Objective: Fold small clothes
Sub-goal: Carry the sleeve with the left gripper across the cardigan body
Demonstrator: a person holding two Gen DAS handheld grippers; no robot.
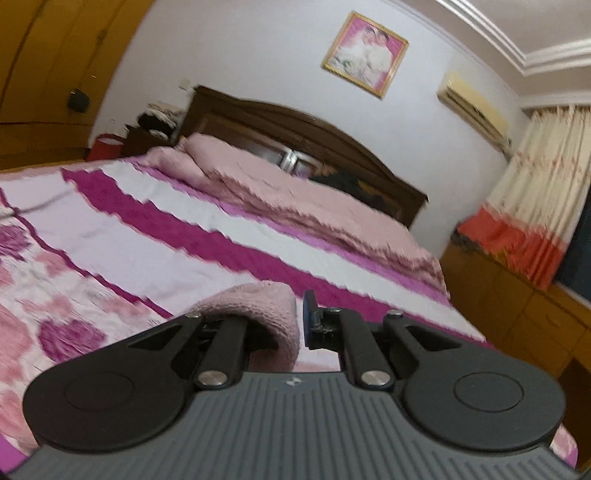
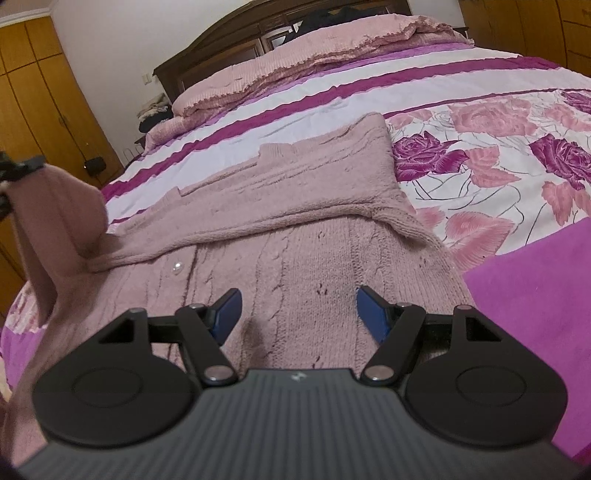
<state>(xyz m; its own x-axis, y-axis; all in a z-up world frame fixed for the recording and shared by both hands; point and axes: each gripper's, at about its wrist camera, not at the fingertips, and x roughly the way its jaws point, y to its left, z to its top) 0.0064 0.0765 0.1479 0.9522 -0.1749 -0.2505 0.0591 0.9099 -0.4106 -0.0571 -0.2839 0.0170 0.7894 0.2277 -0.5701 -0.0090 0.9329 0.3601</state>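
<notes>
one pink cardigan [image 2: 295, 229], perhaps two pillows [image 2: 295, 48], one bed [image 2: 517, 280].

Cardigan [image 2: 295, 229] lies on bedspread [image 2: 480, 155], near edge; pillows [image 2: 314, 48] far, before headboard [image 2: 221, 48]; wardrobe [image 2: 44, 103] left.

The left wrist view is smeared by motion: the bedspread [image 1: 155, 229] pattern at centre left runs into streaks and the curtain [image 1: 532, 206] at the right edge is jagged. In the lower middle, pink knit cloth [image 1: 266, 314] covers one finger of the left gripper [image 1: 295, 321]; where the pads meet is hidden. The framed picture [image 1: 365, 55] at upper centre is too blurred to read. In the right wrist view, the cardigan [image 2: 295, 236] runs under the right gripper [image 2: 295, 314] body at the bottom edge, and its raised sleeve [image 2: 55, 206] at far left is blurred and cut off. Dark things on the headboard [image 2: 325, 14] at the top edge are indistinct.
</notes>
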